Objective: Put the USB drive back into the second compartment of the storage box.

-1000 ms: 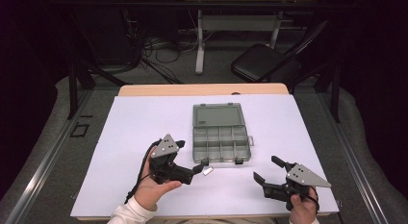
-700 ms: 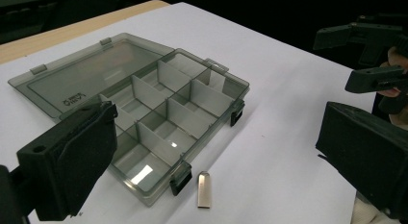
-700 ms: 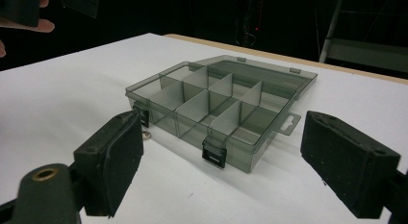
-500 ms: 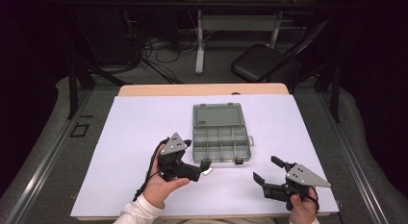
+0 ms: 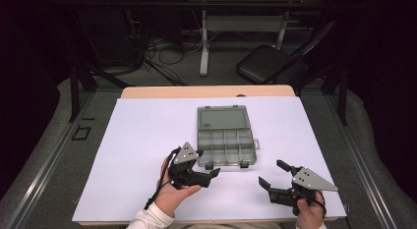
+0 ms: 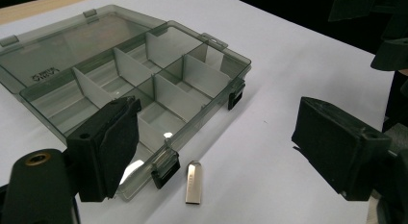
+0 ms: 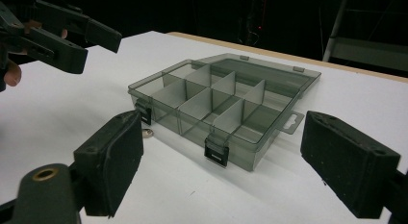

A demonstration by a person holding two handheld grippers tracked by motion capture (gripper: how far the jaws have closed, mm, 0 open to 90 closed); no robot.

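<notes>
Left gripper view: a small metal clip (image 6: pixel 193 182) is seen at 6 o'clock of the organizer box (image 6: pixel 130 84), between the left tool (image 6: pixel 219 147) jaws, which have just been closing yet are held apart. The right tool (image 5: pixel 273 174) is held apart too, nothing gripped.

A counter (image 5: pixel 147 126) with a white top and a strip of bare wood along its far edge carries two things. Near its middle lies a smoky translucent compartment box (image 5: pixel 225 135), its lid folded flat open toward the far side and its tray split by dividers into small cells, with two black latches on the near wall. Just beside the near left latch, flat on the white surface, lies a small silver metal USB stick (image 6: pixel 193 182).
</notes>
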